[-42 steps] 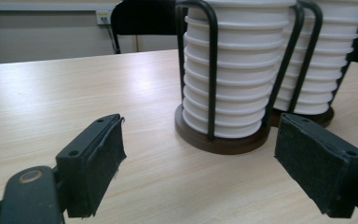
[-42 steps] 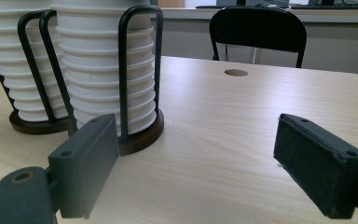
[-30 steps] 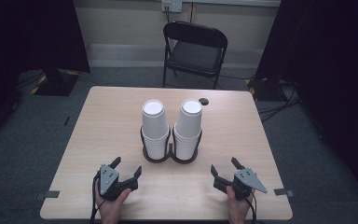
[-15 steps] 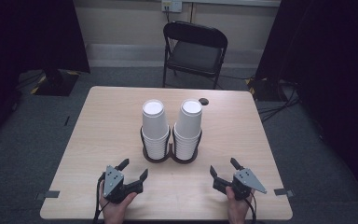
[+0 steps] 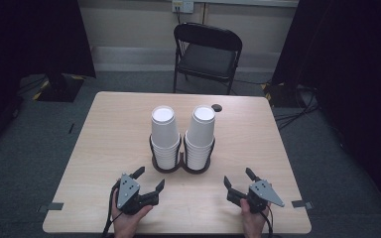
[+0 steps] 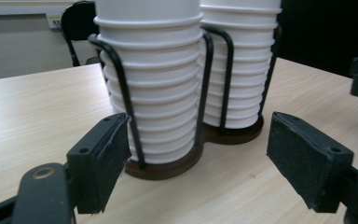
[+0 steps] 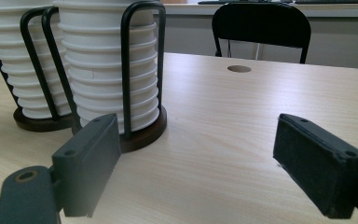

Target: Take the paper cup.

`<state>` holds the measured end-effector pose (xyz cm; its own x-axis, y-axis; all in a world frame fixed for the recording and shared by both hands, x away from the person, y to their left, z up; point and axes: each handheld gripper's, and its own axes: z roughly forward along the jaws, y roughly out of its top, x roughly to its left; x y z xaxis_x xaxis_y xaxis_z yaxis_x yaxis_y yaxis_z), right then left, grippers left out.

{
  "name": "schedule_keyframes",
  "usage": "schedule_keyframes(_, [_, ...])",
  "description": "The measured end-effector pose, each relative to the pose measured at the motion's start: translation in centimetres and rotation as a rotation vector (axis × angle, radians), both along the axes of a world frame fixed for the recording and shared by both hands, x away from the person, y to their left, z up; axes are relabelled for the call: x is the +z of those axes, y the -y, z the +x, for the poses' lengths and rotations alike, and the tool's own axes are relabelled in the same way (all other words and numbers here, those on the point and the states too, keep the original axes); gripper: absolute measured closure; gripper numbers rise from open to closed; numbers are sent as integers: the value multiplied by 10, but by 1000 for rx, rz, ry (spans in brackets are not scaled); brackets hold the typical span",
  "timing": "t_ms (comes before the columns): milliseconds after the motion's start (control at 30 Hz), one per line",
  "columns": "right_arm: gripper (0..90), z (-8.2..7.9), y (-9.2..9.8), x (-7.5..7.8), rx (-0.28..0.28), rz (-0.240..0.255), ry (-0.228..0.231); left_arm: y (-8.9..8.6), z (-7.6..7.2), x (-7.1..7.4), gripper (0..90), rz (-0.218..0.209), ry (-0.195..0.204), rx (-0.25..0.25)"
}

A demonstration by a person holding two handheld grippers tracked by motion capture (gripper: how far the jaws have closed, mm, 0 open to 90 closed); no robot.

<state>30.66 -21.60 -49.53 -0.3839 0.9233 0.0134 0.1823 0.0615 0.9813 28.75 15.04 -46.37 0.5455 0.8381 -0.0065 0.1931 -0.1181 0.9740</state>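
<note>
A pale wooden table stands in a dim room, with a black folding chair at its far side. A small round hole lies in the tabletop near the far edge.

**Work items.** Two stacks of white paper cups stand in a black wire holder with two brown round bases. The left stack stands just ahead of the left tongs. The right stack stands ahead of the right tongs and to their inner side. Both stacks stand upright, and each rises well above the wire hoops.

**State of the tongs.**
- Left tongs: the jaws have just been closing, but they stand apart with nothing between the pads. In the left gripper view, the nearest stack and its base show in the gap beyond the jaws, not touching either pad.
- Right tongs: the jaws stand apart and empty. In the right gripper view, bare tabletop lies between them, and the holder stands ahead on the left-hand side.

**Progress.** No cup is out of the holder, and no loose cup stands on the table. Judged from this layout, the work is at its start: the left tongs face their stack, while the right tongs wait near the front edge. Every step remains: reaching a stack, gripping a cup, lifting it free and placing it.
</note>
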Motion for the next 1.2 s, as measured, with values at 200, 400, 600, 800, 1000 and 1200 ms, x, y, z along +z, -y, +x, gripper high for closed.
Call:
schedule_keyframes(200, [172,-1,-2,0,34,-22,6,3,1,5,209,-16,5,-33])
schedule_keyframes(400, [166,0,-3,0,14,-27,-3,9,1,12,220,4,17,-46])
schedule_keyframes(600, [137,1,-3,1,16,-30,-18,18,4,19,233,24,26,-74])
schedule_keyframes(800, [135,1,-3,0,17,-22,-15,26,8,25,206,28,21,-108])
schedule_keyframes(1000, [135,0,-2,0,19,-17,-14,34,14,31,206,28,6,-152])
schedule_keyframes(1200, [136,0,-2,0,18,-18,-10,44,21,41,244,56,-1,-158])
